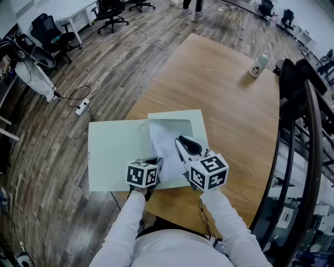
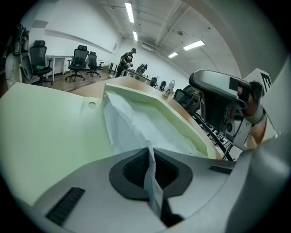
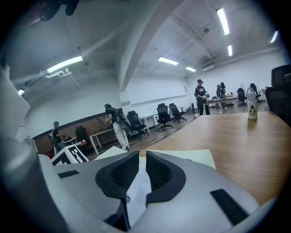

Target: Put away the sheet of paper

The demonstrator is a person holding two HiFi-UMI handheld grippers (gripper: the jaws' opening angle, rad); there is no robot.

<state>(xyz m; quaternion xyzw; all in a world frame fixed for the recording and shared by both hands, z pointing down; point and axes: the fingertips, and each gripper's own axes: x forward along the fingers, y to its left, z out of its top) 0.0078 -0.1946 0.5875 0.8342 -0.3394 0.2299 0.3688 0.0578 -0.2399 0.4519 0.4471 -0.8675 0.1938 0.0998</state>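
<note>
A pale green folder (image 1: 115,151) lies open near the front edge of the wooden table (image 1: 219,88). A white sheet of paper (image 1: 164,141) rests on its right half, partly lifted and creased. My left gripper (image 1: 158,160) is shut on the sheet's near edge; in the left gripper view the paper (image 2: 136,129) runs up from the closed pads of the left gripper (image 2: 149,154) across the folder (image 2: 45,127). My right gripper (image 1: 181,140) hovers over the sheet's right side. In the right gripper view a narrow gap shows at the right gripper (image 3: 142,157), with white paper (image 3: 138,186) seen in it.
A white bottle (image 1: 259,64) stands at the table's far right. A black metal rack (image 1: 308,130) borders the table's right edge. On the floor to the left lie a white cable and power strip (image 1: 82,107). Office chairs (image 1: 111,13) stand farther back.
</note>
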